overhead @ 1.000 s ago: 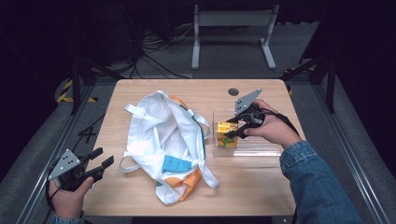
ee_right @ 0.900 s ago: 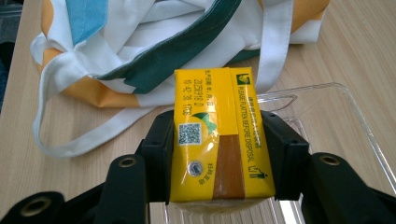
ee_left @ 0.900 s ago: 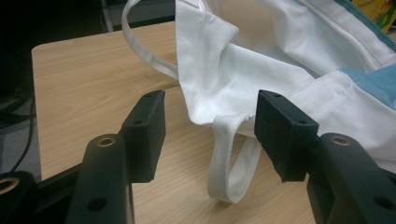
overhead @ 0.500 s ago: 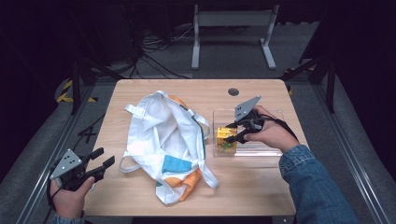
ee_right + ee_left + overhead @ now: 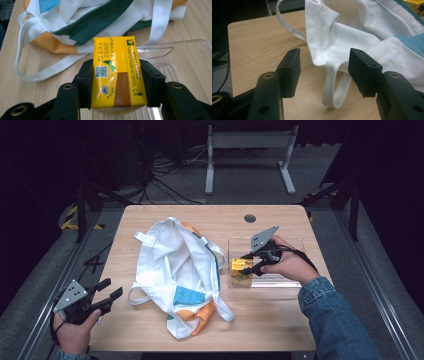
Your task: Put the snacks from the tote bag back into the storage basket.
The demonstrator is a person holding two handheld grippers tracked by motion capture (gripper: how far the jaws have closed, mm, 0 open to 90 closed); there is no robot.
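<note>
The wooden table [image 5: 165, 345] carries a white canvas tote bag [image 5: 175, 270] with orange, teal and blue panels, slumped across its middle; bare wood lies open along the far edge beyond the bag and at the near left corner. Right of the bag, near the table's right edge, sits a clear plastic tray [image 5: 285, 281] whose see-through walls are hard to trace. The right gripper [image 5: 248, 263] reaches over the tray's bag-side end and grasps a yellow drink carton [image 5: 116, 80], both pads pressed flat against its sides; the carton's bottom is cut off in the right gripper view. The left gripper [image 5: 111, 294] hovers at the near left corner, jaws spread and empty, pointed at the bag's looped white handle [image 5: 337, 92] lying just beyond them.
</note>
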